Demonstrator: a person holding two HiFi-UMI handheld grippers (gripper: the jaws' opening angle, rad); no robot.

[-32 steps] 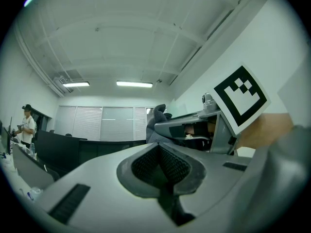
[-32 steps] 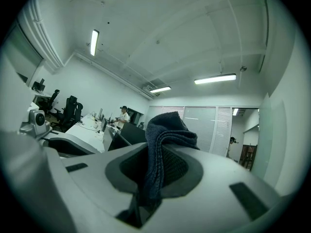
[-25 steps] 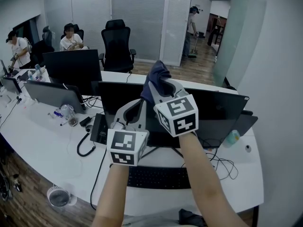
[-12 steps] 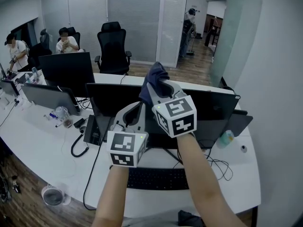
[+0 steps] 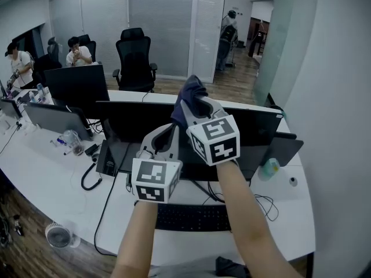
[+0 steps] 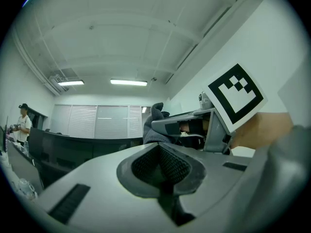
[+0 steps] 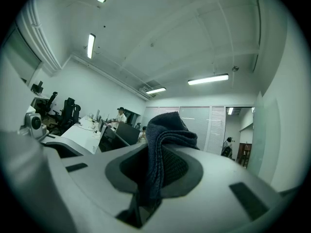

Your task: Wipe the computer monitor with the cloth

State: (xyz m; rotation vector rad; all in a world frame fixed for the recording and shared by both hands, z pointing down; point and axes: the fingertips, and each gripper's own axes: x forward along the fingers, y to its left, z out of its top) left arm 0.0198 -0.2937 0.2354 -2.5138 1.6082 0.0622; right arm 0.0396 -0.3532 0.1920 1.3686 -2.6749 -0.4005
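- We see the right claw [image 5: 193,102] held up in front of us. Its two jaws are clamped on a dark blue cloth [image 5: 189,91], which bunches up and pokes out above the jaw tips.
- In the right gripper view the cloth [image 7: 164,140] runs down between the ribbed pads and fills the gap. A folded hump of it stands above the right claw [image 7: 154,176].
- The left claw [image 5: 167,136] sits lower, just beside the right one on its left.
- In the left gripper view the left claw [image 6: 160,161] has its jaws pressed together with nothing between them.
- That same view shows the cloth [image 6: 154,125] rising beyond the left claw, in the grip of the right one.
- The monitor [image 5: 255,135] is wide and dark and stands on the white bench [image 5: 46,178] behind both claws.
- In the head view the cloth shows above the monitor's top edge. We cannot tell whether it touches the screen.
- A black keyboard [image 5: 191,218] lies on the bench in front of the monitor, below our forearms.
- A pale bottle [image 5: 268,168] stands on the bench near the monitor's right end.
- A second monitor [image 5: 75,83] stands further left on the bench, and a black office chair [image 5: 134,57] stands beyond the bench.
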